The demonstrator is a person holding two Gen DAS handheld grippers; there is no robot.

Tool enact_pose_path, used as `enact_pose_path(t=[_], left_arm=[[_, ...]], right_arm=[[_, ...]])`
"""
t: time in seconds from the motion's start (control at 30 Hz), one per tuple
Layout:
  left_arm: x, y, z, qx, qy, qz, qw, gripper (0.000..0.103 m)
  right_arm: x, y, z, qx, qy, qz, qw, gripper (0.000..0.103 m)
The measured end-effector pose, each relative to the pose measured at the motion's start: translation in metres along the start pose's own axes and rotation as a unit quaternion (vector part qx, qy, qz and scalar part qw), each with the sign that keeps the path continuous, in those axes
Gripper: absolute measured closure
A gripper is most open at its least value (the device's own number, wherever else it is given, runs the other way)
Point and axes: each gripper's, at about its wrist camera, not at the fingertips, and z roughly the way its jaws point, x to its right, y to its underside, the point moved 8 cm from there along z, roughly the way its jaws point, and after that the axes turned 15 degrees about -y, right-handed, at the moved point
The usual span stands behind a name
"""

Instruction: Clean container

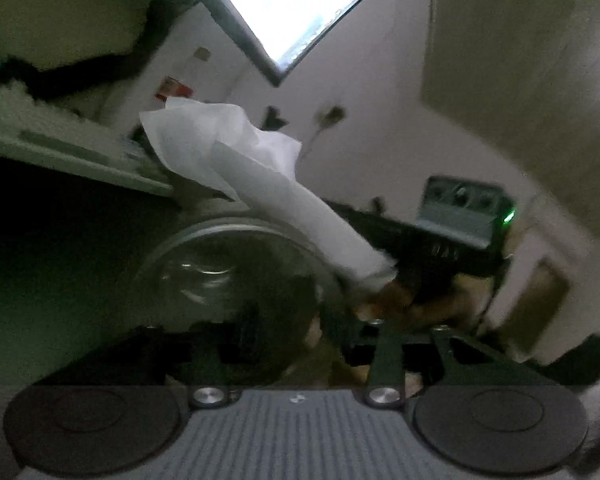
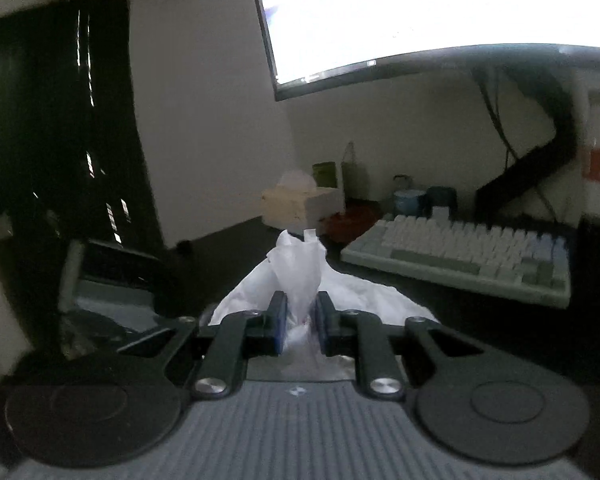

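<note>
Dim desk, both views blurred in places.

Right wrist view: the right gripper (image 2: pixel 302 316) has its two blue-padded fingers (image 2: pixel 279 320) drawn close together, pinching a white tissue (image 2: pixel 300 268) between them. The tissue bunches up into a peak above the pads and spreads out wide and crumpled below and to both sides. Beyond it, on the dark desk (image 2: pixel 440 308), a pale keyboard (image 2: pixel 460 256) lies to the right, a tissue box (image 2: pixel 300 204) stands further back near the wall, and a lit monitor (image 2: pixel 420 8) fills the top of the view. A few cups or tins sit behind the keyboard — too small to tell apart.

Left wrist view: a clear glass container (image 1: pixel 228 268) sits directly ahead of the left gripper (image 1: pixel 284 344), its round rim tilted toward the camera. The left gripper's fingers are very dark against the glass; they stand partly apart, one on each side of the container's near wall, but whether the pads press on it I cannot tell. The same tissue shows here as a long twisted roll, held at its lower end by the right gripper, which comes in from the right; the roll slants up and left, over the container's rim — above it, not inside. The keyboard's edge shows at far left.
</note>
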Motion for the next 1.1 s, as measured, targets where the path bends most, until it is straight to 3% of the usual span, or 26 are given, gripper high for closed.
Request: enact_pose_path(t=[0.3, 0.47, 0.6, 0.67, 0.73, 0.87, 1.0, 1.1], left_arm=[[0.002, -0.003, 0.009, 0.006, -0.101, 0.025, 0.9946, 0.061], [0.002, -0.004, 0.022, 0.018, -0.159, 0.042, 0.9862, 0.061], [0.004, -0.001, 0.03, 0.015, -0.171, 0.055, 0.9836, 0.064], [0.003, -0.001, 0.03, 0.019, -0.156, 0.046, 0.9865, 0.072], [0.005, -0.001, 0.03, 0.027, -0.124, 0.034, 0.9913, 0.086], [0.005, -0.002, 0.02, 0.042, -0.05, 0.012, 0.9978, 0.087], [0.005, 0.0, 0.012, 0.042, 0.033, -0.006, 0.9985, 0.089], [0.008, 0.003, 0.012, 0.028, 0.029, 0.01, 0.9991, 0.088]], right_arm=[[0.031, -0.003, 0.016, -0.013, 0.04, -0.001, 0.999, 0.083], [0.038, -0.004, 0.023, -0.015, 0.048, 0.001, 0.999, 0.083], [0.037, -0.003, 0.02, -0.013, 0.05, 0.001, 0.999, 0.083], [0.038, -0.002, 0.017, -0.011, 0.047, 0.006, 0.999, 0.083], [0.039, -0.001, 0.015, -0.009, 0.042, 0.016, 0.999, 0.083], [0.039, -0.001, 0.01, -0.006, 0.033, 0.033, 0.999, 0.083], [0.03, 0.003, 0.002, 0.001, 0.005, 0.056, 0.998, 0.083], [0.015, 0.005, -0.002, 0.013, -0.005, 0.064, 0.998, 0.082]])
